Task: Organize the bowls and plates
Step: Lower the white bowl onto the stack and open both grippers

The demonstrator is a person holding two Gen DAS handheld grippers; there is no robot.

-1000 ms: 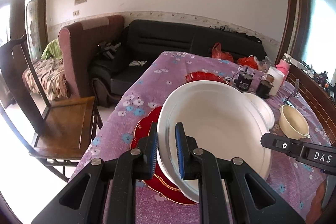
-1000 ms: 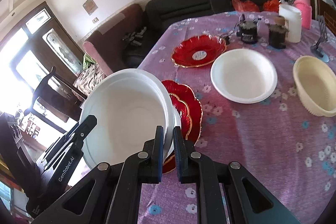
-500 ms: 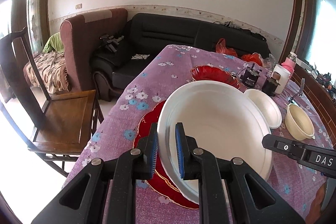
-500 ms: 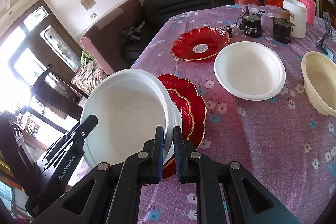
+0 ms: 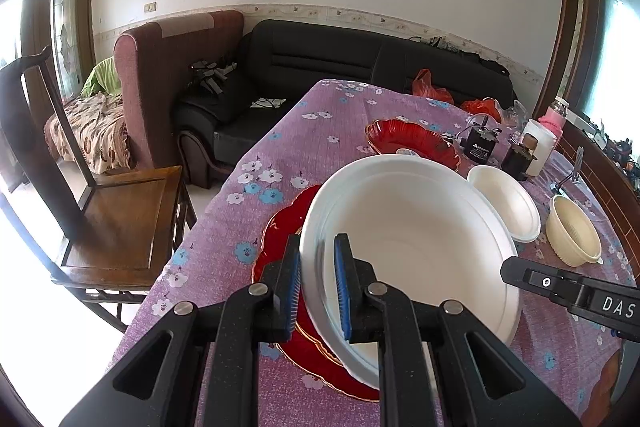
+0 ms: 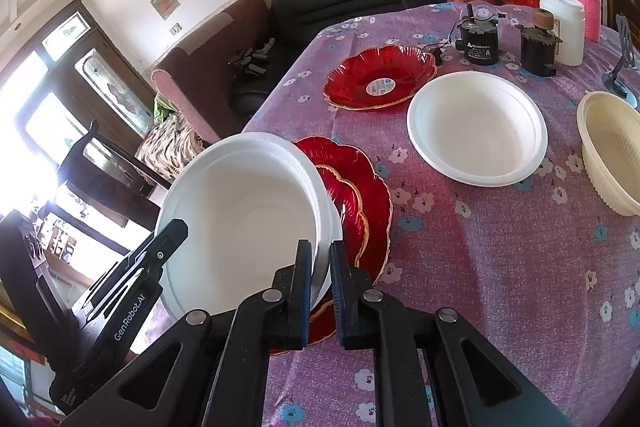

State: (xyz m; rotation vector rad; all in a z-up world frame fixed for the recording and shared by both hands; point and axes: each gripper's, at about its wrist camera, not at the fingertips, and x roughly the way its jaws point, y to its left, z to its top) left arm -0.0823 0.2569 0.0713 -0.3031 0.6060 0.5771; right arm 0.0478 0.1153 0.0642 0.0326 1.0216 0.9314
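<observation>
The large white bowl [image 5: 412, 247] hangs between the two tools, tilted, its rim pinched on opposite sides. The left gripper [image 5: 316, 283] has its jaws clenched on the near-left rim, blue pads on either face of the lip; the right gripper [image 6: 320, 279] grips the rim's opposite edge in the same way. Over the last second the grasp itself has not altered, and the bowl sits in the jaws at the same tilt as before. What has changed is the backdrop: more of the sofa and wall now shows beyond the left jaws, and in the right wrist view the far dishes sit lower and closer. This suggests the pair is carrying the bowl upward and forward as one.

Directly beneath the jaws lie the stacked red plates [image 6: 360, 195] on the purple worktop [image 6: 500, 267]. Ahead and to the right of the right jaws rests a second white bowl [image 6: 476, 129], with a single red plate [image 6: 380, 77] beyond it and a cream bowl [image 6: 608, 151] further right.

For the task, the likely reading is that the bowl is in transit to nest with the second white bowl. The tilt is the risk: uneven motion between the hands could twist the thin rim.
</observation>
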